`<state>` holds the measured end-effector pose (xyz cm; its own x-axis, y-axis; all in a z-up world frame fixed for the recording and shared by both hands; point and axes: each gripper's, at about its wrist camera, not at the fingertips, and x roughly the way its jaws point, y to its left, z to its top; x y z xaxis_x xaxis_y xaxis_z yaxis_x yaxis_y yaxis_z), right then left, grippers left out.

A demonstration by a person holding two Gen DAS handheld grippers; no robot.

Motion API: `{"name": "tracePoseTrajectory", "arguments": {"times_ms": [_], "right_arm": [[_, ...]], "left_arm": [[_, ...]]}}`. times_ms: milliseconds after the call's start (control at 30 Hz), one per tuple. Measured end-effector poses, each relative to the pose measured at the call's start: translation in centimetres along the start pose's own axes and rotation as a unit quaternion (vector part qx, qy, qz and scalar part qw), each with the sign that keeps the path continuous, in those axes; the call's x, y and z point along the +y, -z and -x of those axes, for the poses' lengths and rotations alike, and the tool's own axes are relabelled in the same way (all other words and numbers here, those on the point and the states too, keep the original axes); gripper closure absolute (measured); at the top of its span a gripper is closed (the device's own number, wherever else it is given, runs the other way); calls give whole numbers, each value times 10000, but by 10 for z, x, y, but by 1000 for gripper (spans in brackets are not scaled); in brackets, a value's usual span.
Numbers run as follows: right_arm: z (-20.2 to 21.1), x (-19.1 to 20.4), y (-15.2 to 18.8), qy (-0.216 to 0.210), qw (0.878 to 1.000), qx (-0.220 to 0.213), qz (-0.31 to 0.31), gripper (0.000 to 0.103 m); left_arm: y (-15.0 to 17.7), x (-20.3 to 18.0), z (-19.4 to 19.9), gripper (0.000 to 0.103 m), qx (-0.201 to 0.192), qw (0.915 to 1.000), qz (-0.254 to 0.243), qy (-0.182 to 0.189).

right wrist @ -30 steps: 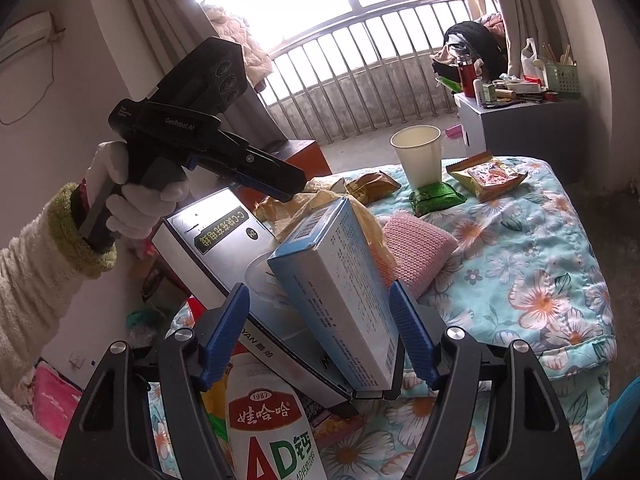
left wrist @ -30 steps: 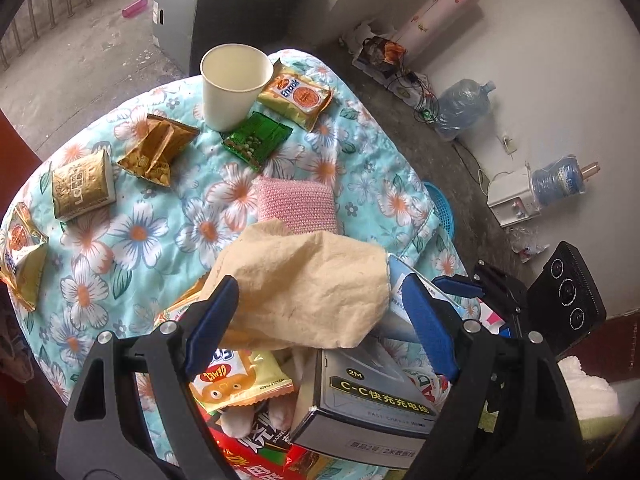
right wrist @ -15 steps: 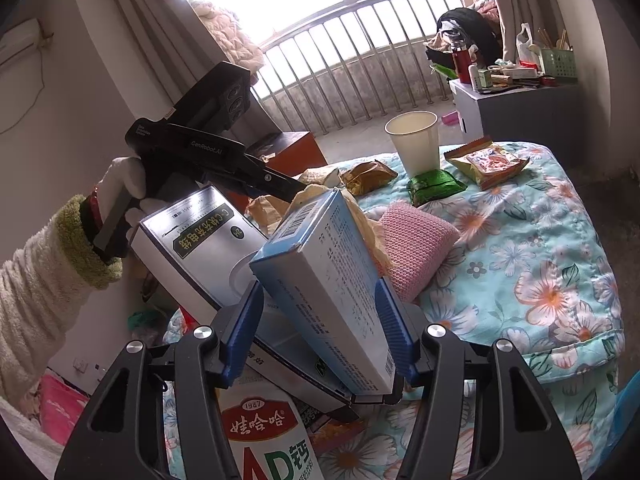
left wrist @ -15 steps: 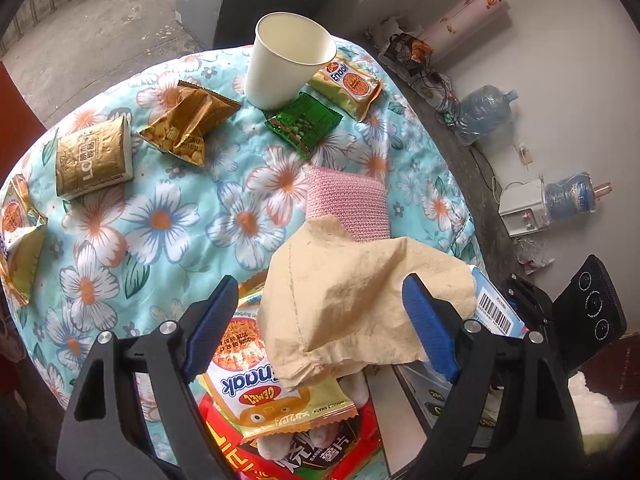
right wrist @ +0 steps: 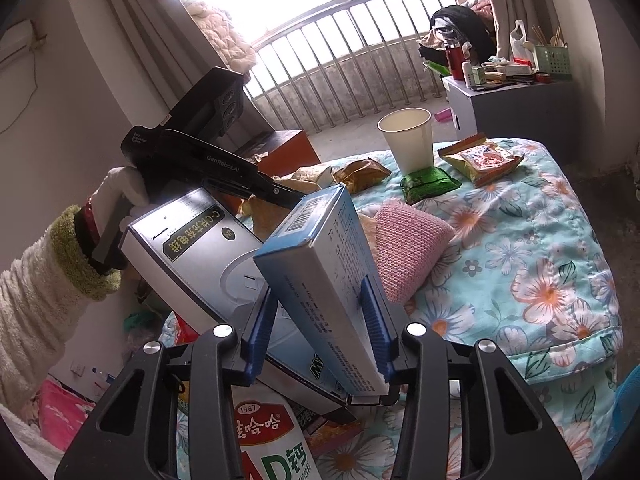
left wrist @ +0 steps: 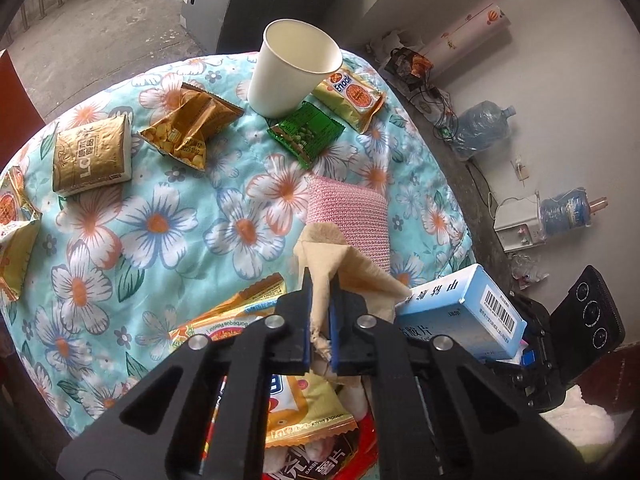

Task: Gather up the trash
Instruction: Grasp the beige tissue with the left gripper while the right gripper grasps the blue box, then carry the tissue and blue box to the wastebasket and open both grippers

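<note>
My left gripper [left wrist: 320, 280] is shut on a crumpled tan cloth [left wrist: 360, 276], pinching it above a snack packet [left wrist: 236, 320] at the near edge of the floral-covered table [left wrist: 160, 220]. My right gripper [right wrist: 319, 286] is closing its jaws around a light blue carton [right wrist: 320, 272], and both pads touch its sides. That blue carton [left wrist: 460, 308] also shows at the right of the left wrist view. It leans on a silver box [right wrist: 192, 252]. A gloved hand [right wrist: 120, 188] holds the left gripper's black body [right wrist: 192, 152].
On the table lie a white paper cup [left wrist: 296, 76], a green packet [left wrist: 306, 132], a yellow snack packet [left wrist: 352, 98], two gold packets [left wrist: 192, 128] and a pink knitted pad [left wrist: 348, 212]. A milk carton [right wrist: 264, 432] sits under my right gripper. A grey cabinet [left wrist: 260, 4] stands beyond.
My left gripper came down onto the tan cloth and its jaws snapped shut on it. My right gripper's jaws narrowed onto the blue carton.
</note>
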<state>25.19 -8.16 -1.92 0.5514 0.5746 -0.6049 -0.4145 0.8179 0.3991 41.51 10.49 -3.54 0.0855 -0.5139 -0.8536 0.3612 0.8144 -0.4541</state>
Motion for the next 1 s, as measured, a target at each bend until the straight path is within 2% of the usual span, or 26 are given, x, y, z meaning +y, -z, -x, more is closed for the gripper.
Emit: {"name": "tracePoseTrajectory", "arguments": {"times_ms": [200,467,767,1000], "right_arm": [[16,-7,2,57,9995,-205,-229,67],[52,-21,5,98,9965,-575,-595,68],[97,-31,17,276,9921,-974,-743,69],[142,-40,31,356,9852,-1401,-917,69]], "left_arm": [[3,-14,32,100,-812,9964,-203,-138],[9,-46,88,100,-1940,9798,-452,-172],[27,-96,134,100,-2584,9632,-694,-267],[51,-154,157,100,-2689,9558,-1088,-480]]}}
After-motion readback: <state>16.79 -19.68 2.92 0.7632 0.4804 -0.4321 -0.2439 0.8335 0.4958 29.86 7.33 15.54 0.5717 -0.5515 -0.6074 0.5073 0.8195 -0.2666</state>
